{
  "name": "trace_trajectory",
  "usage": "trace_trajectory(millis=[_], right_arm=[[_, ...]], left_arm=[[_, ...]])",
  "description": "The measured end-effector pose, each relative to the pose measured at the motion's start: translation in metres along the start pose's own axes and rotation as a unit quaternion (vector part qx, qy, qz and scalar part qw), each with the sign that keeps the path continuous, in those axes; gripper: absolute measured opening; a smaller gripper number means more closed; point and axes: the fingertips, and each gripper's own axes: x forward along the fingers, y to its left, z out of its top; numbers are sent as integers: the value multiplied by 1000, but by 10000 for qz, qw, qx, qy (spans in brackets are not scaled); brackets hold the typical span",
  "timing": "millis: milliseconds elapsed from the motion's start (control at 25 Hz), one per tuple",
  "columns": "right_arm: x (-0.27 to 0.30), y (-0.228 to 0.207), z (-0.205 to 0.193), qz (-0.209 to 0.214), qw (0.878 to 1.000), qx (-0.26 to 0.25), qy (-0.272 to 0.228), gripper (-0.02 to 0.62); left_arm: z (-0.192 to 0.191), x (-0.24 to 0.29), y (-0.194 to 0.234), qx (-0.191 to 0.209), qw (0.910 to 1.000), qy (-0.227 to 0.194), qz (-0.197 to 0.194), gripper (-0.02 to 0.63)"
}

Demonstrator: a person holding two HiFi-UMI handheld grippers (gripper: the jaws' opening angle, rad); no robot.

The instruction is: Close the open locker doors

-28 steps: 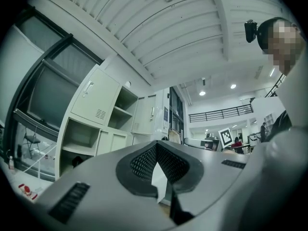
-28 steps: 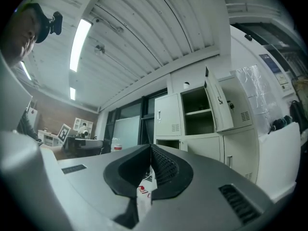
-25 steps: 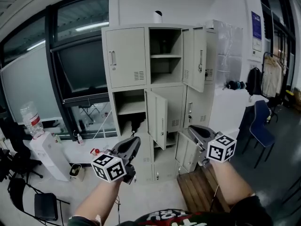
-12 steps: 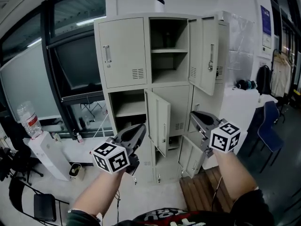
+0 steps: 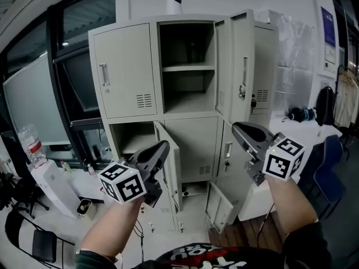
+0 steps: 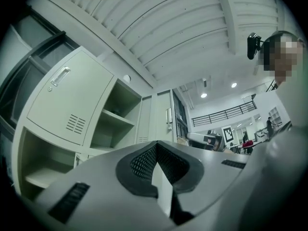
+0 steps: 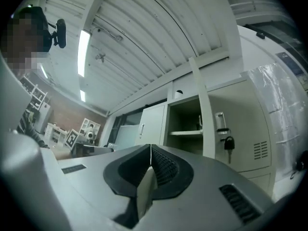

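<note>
The beige locker cabinet (image 5: 126, 66) stands ahead of me in the head view. Its top middle compartment (image 5: 188, 66) gapes, with its door (image 5: 244, 66) swung out to the right. The middle left door (image 5: 168, 161) and a bottom right door (image 5: 216, 206) also hang open. My left gripper (image 5: 164, 145) is shut and empty, pointing at the middle left door. My right gripper (image 5: 236, 127) is shut and empty, just below the top open door. The right gripper view shows that door's edge (image 7: 204, 114) and a key (image 7: 229, 142) in the neighbouring lock.
A water dispenser with a bottle (image 5: 33, 144) stands at the left by the glass wall. A black chair (image 5: 33, 245) sits at the bottom left, a blue chair (image 5: 331, 172) at the right. A wooden pallet (image 5: 252, 234) lies on the floor by the cabinet.
The lockers have grown larger and shifted left as I came closer. Both grippers stay shut and have risen slightly towards the open doors.
</note>
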Motion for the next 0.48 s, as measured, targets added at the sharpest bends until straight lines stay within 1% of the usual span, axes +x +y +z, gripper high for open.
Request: trace_trajectory(millis=[80,200,400,440,480], right_arm=[[-7,-19,18,70,9999,-47,-97,37],[-15,-46,50,138,9993,-150,-309,37],[-20,-94,103,94,9974,-277,-660,39],[-17,-102,110,152,9971,-281,-685,47],[-14,-109,116,273,9969,-245,-693,81]], left_arm=[[3,20,-2,72,10000,-37,17,8],[8,42,-3,47,9999,-118,38,8],[15,54,1,132,9998,-119,125,8],[17,54,1,129,9997,-123,154,8],[18,53,2,127,9997,-132,165,8]])
